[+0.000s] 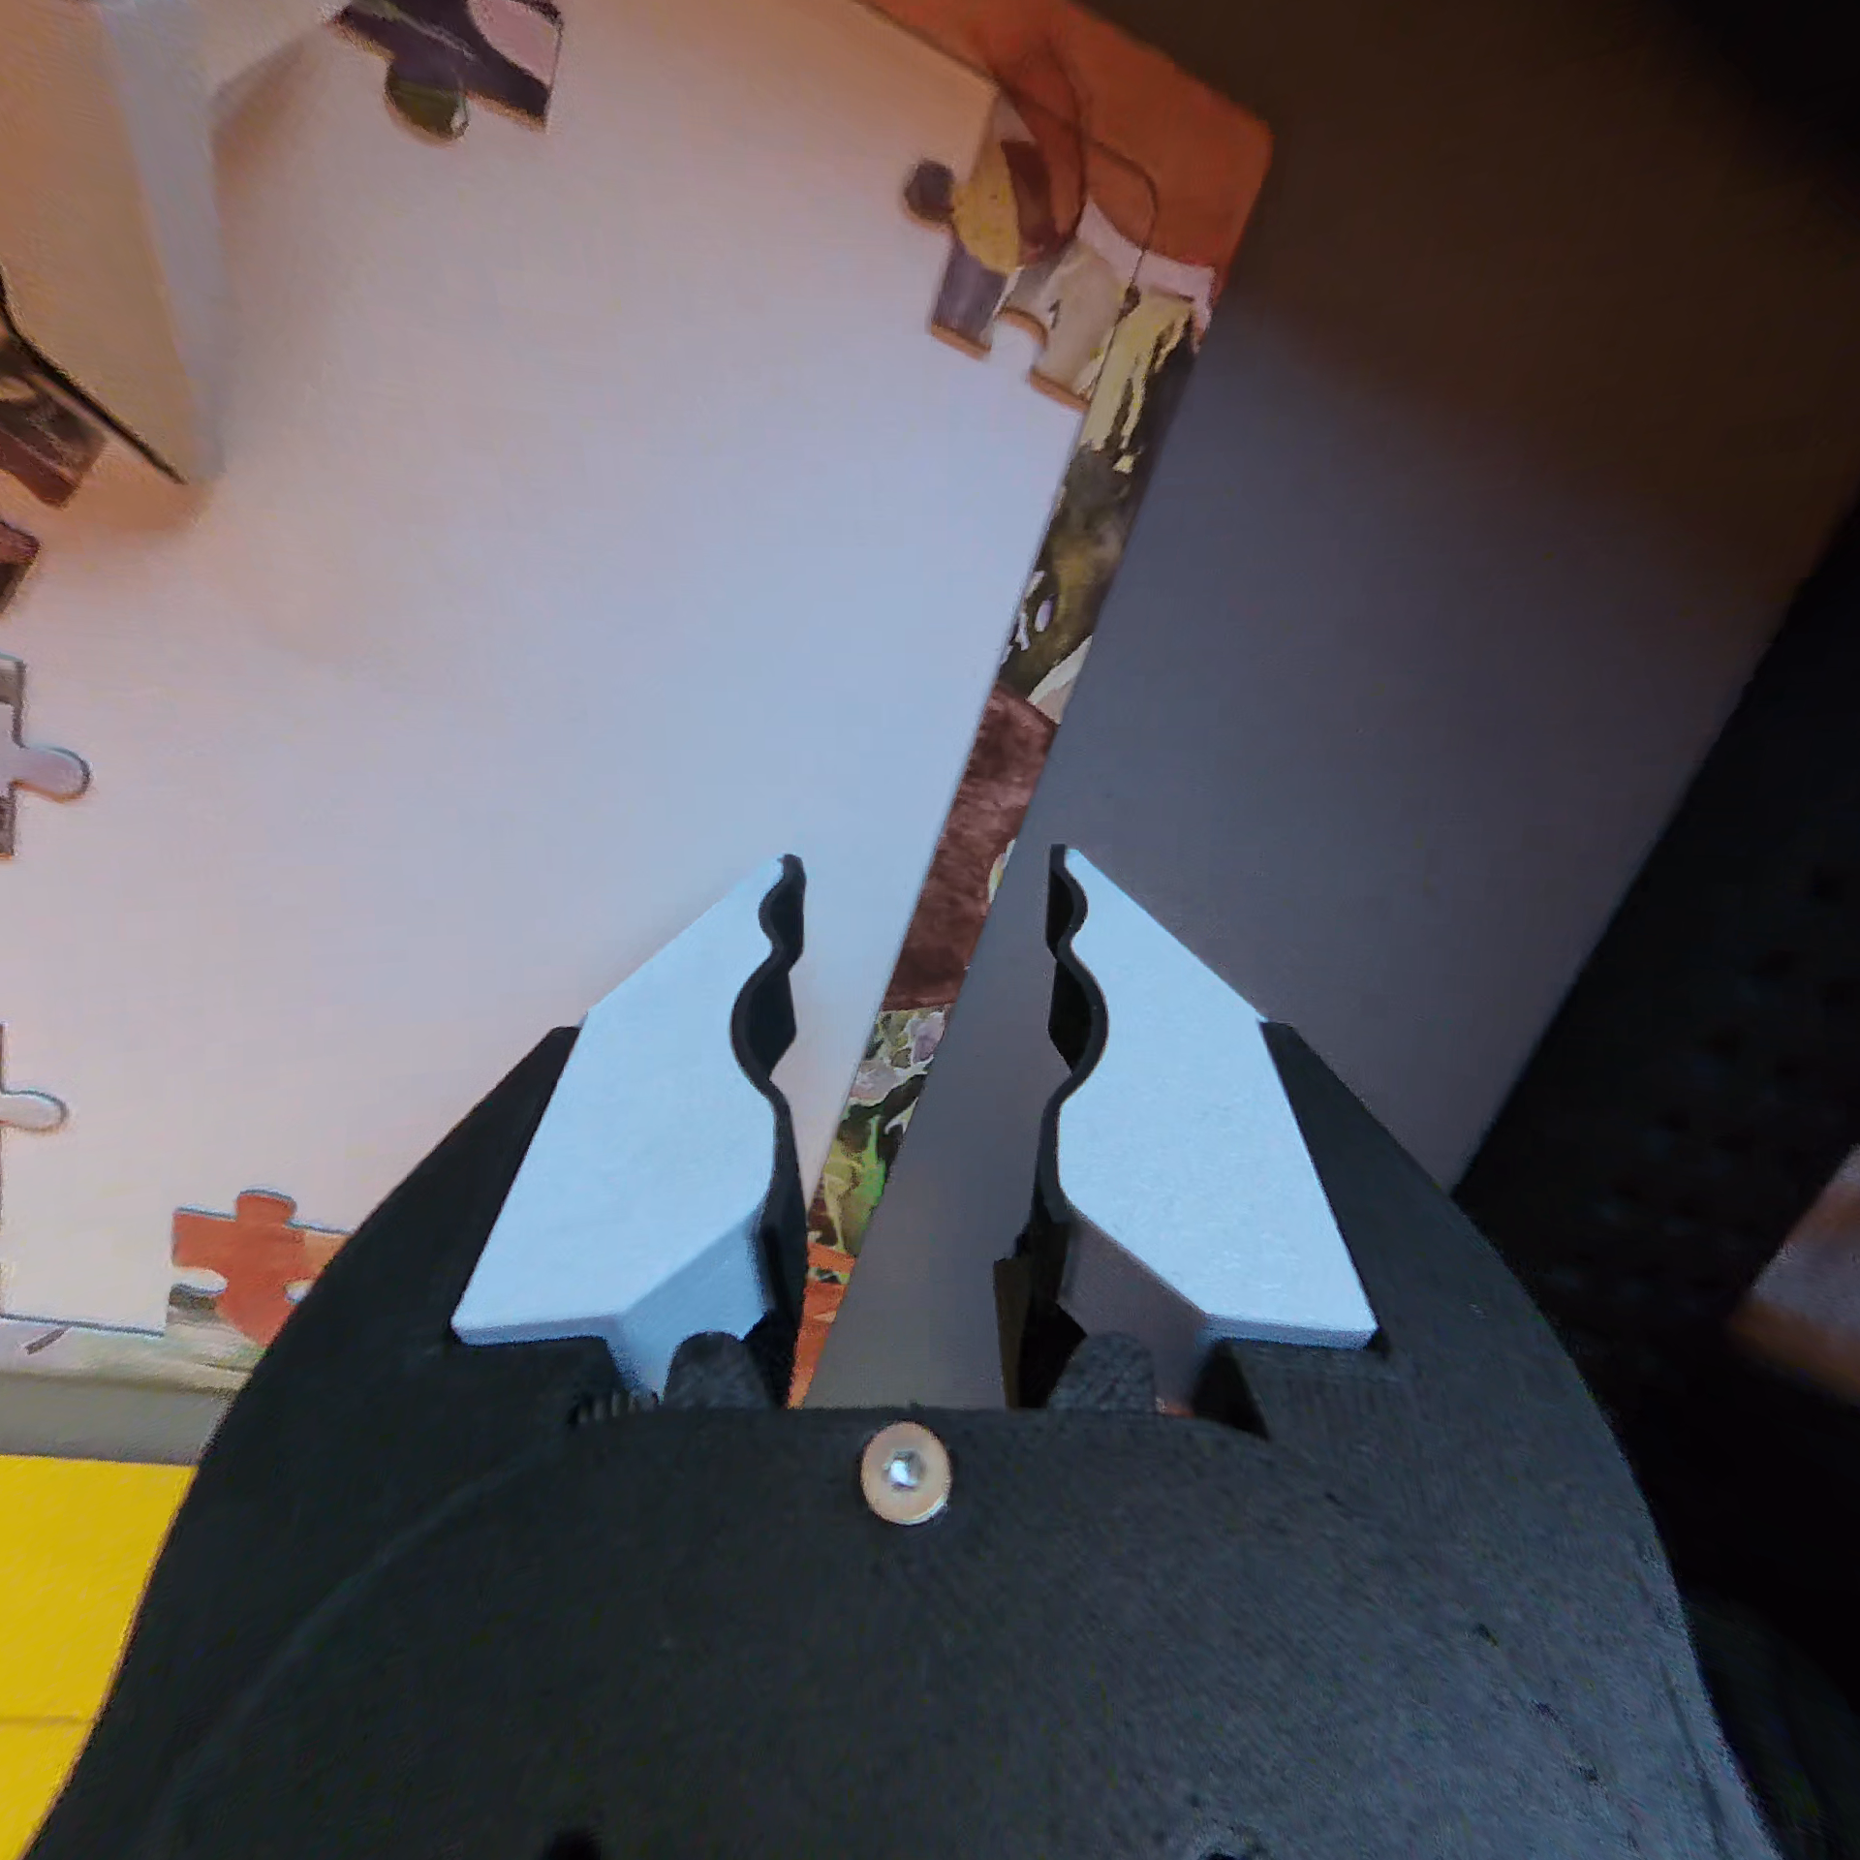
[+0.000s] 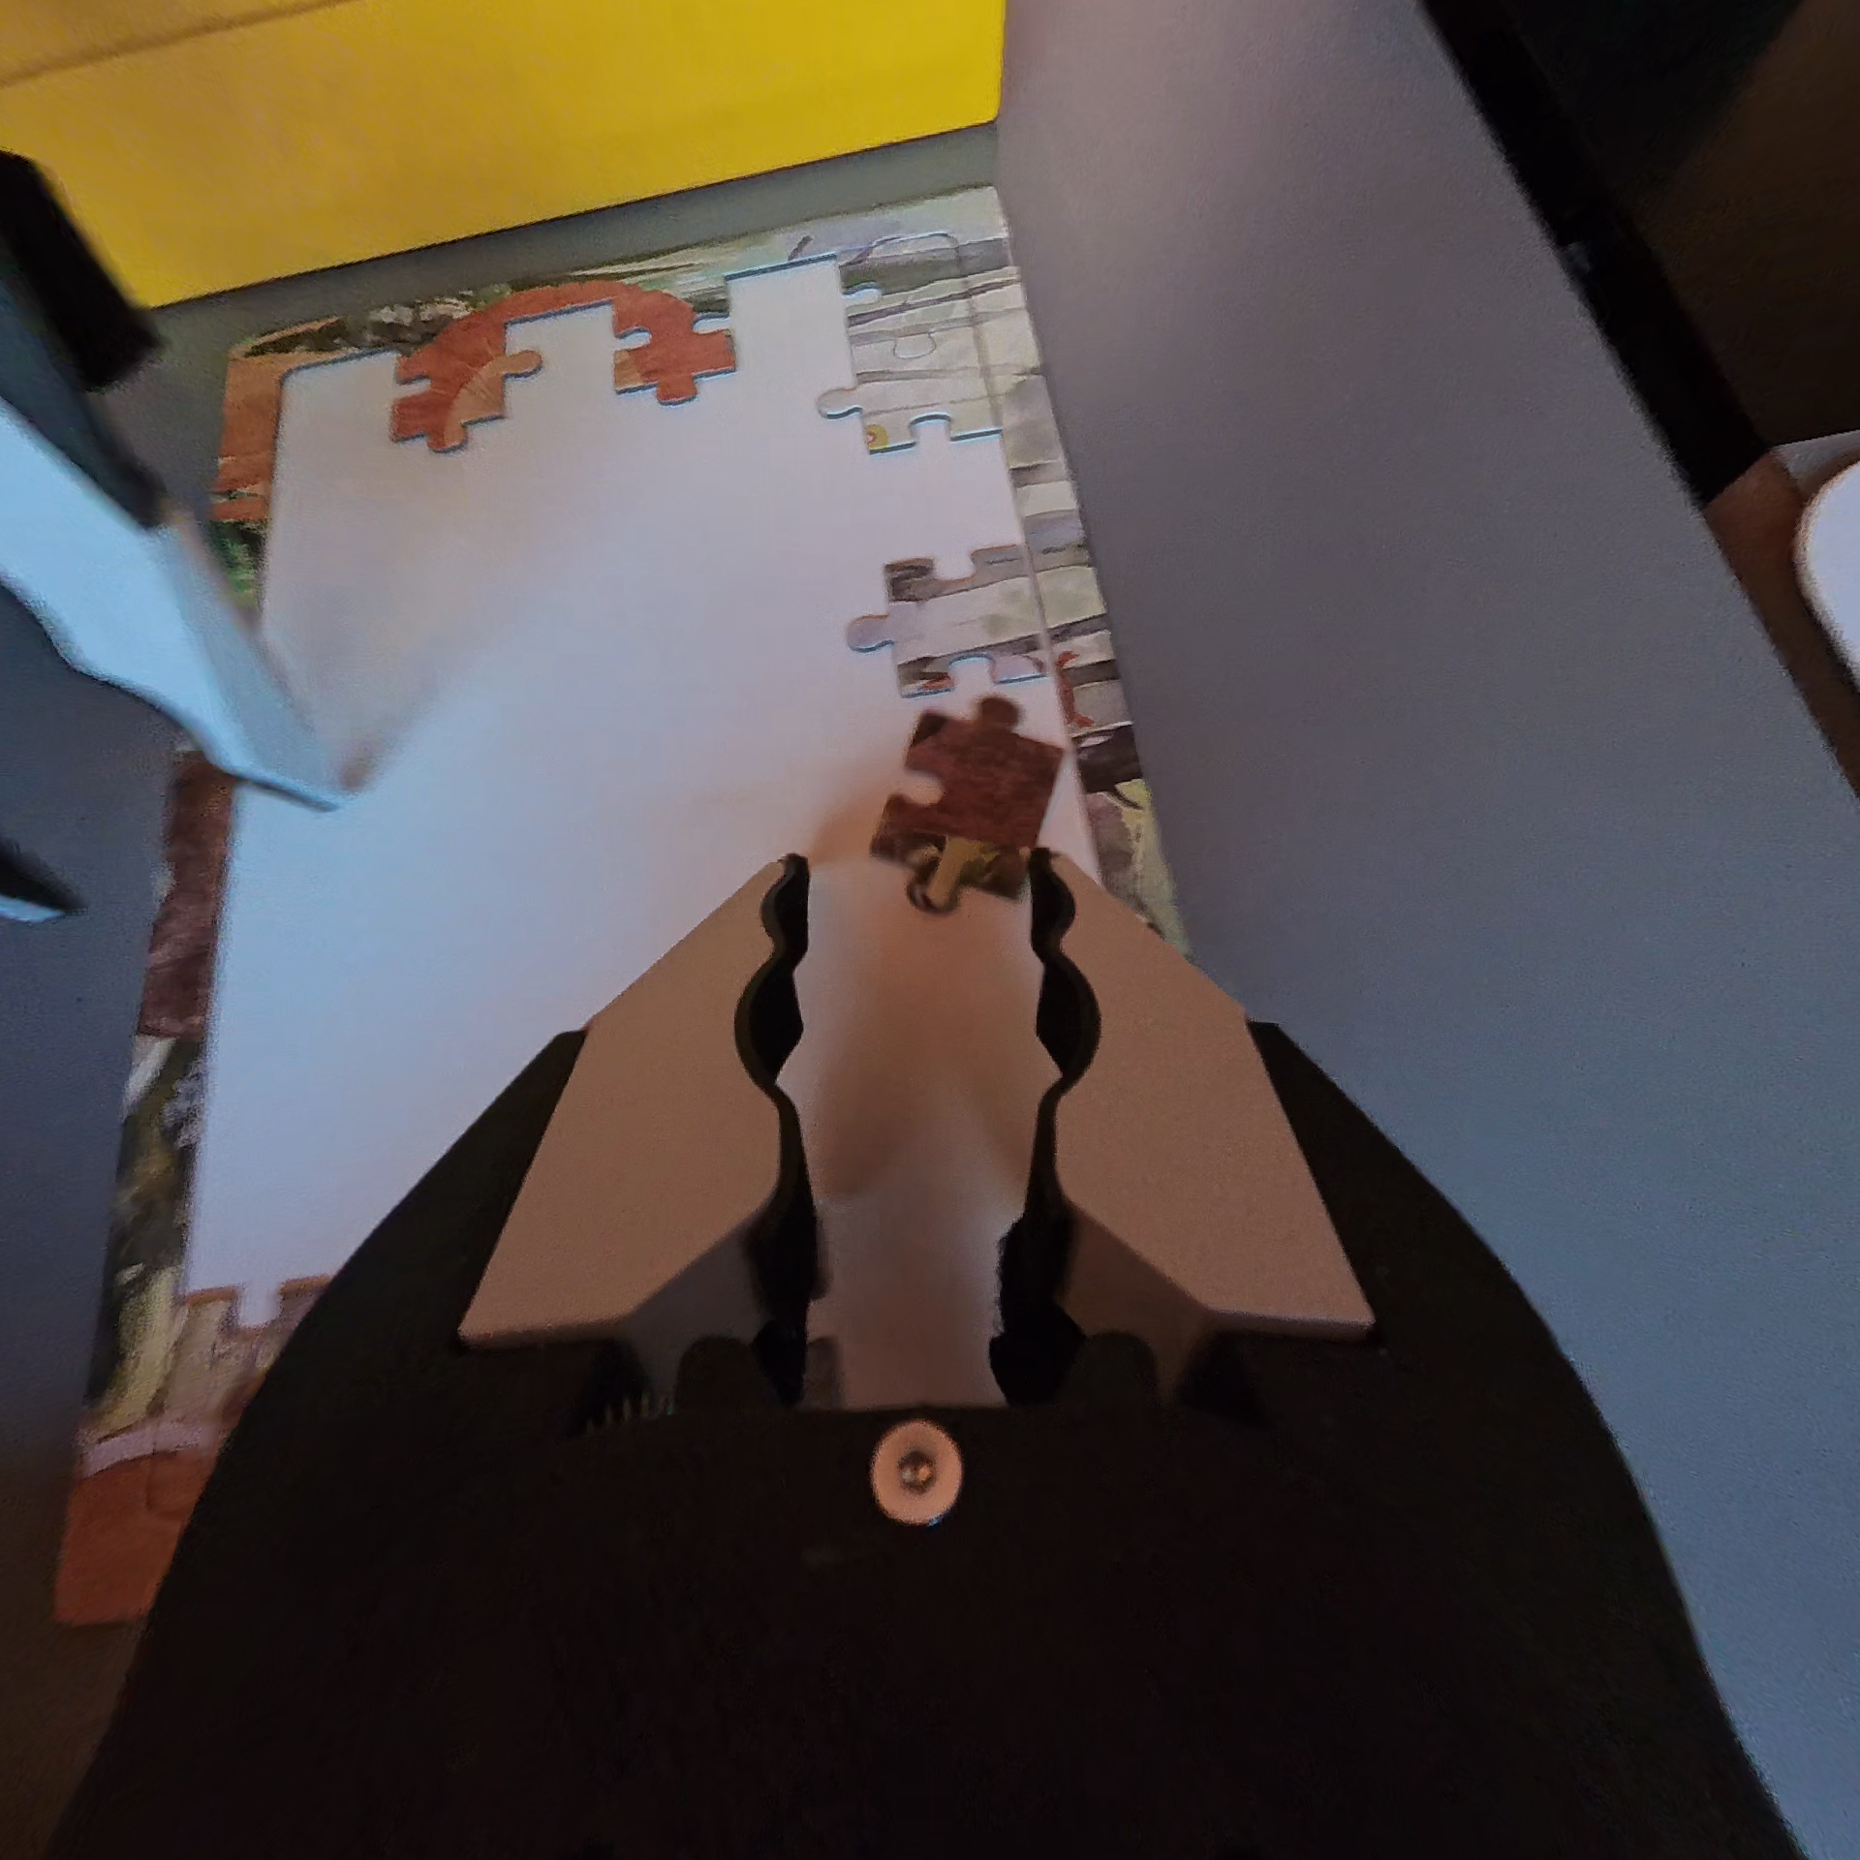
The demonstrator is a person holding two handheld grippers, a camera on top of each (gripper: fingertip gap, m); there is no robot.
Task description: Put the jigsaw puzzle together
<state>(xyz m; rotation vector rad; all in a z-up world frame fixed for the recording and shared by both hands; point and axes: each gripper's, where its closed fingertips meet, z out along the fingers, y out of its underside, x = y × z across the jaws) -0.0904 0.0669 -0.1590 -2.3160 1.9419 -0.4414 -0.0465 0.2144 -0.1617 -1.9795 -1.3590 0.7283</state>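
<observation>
Puzzle board point(image 2: 564, 805) lies flat on a grey table point(image 2: 1359, 705), white centre mostly unfilled, printed frame around it. 1 loose brown piece point(image 2: 971, 780) rests on the white area near the board's right frame, just beyond the right gripper point(image 2: 918, 871) tips at 12 o'clock, a little toward 1. Right gripper: jaws apart, empty. Left gripper point(image 1: 926, 871): jaws apart, empty, straddling the board's edge point(image 1: 966, 886); it also shows at 9 o'clock in the right view.

Judged step: seating or re-gripping the brown piece. Recommended: close lightly on its flat sides, keep it level, align tabs with the placed pieces point(image 2: 966, 624) at 12 o'clock, press down evenly.
</observation>
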